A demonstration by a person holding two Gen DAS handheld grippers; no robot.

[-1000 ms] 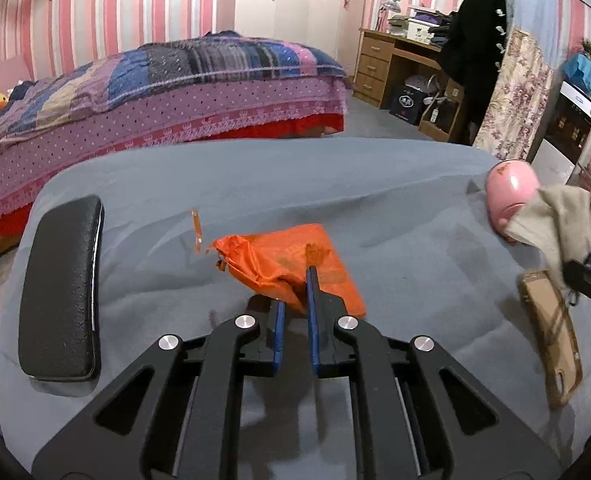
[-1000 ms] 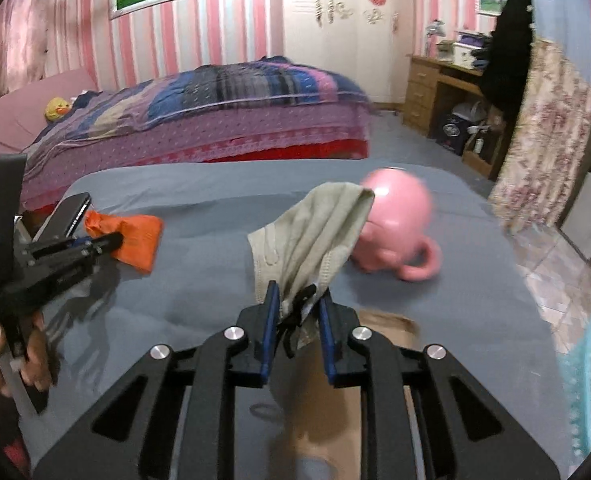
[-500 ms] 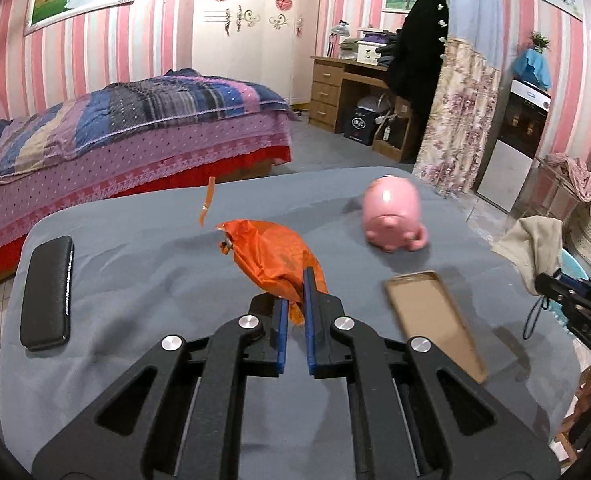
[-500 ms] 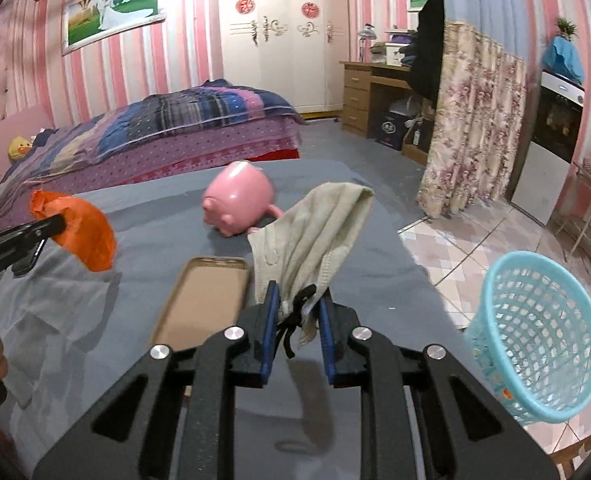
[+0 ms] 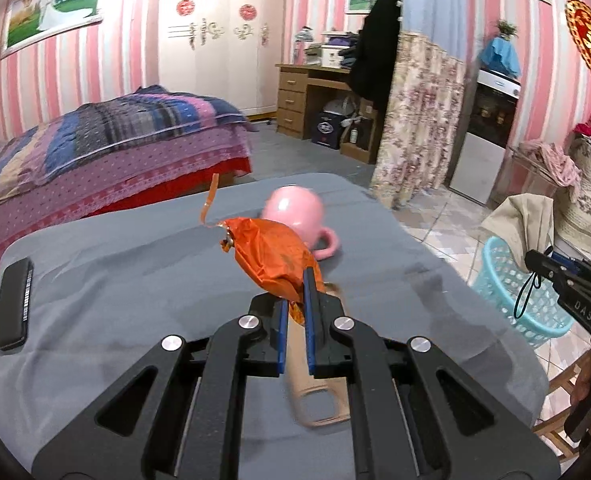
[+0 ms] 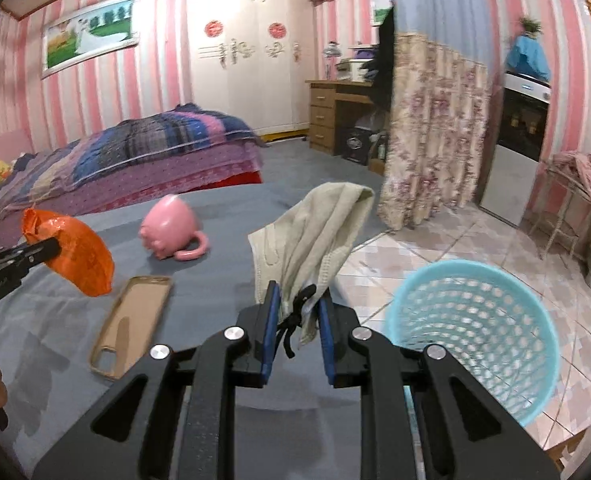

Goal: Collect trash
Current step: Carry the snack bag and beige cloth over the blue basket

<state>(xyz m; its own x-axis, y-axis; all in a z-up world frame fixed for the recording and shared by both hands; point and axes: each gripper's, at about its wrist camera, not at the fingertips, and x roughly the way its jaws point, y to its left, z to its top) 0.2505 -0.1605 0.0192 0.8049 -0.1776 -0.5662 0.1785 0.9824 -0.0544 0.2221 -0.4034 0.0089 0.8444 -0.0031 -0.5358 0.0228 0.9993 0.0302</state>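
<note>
My left gripper is shut on an orange plastic wrapper and holds it above the grey table; the wrapper also shows in the right wrist view. My right gripper is shut on a used beige face mask with black ear loops, held above the table's right edge. The mask also shows in the left wrist view. A light blue mesh waste basket stands on the tiled floor right of the table, also seen in the left wrist view.
On the table lie a pink pig-shaped mug, a tan phone case and a black oblong object. A bed, a wooden desk and a floral curtain stand behind.
Both grippers have swung right with their loads. The wrapper has risen higher above the table. The basket now sits closer to the right gripper.
</note>
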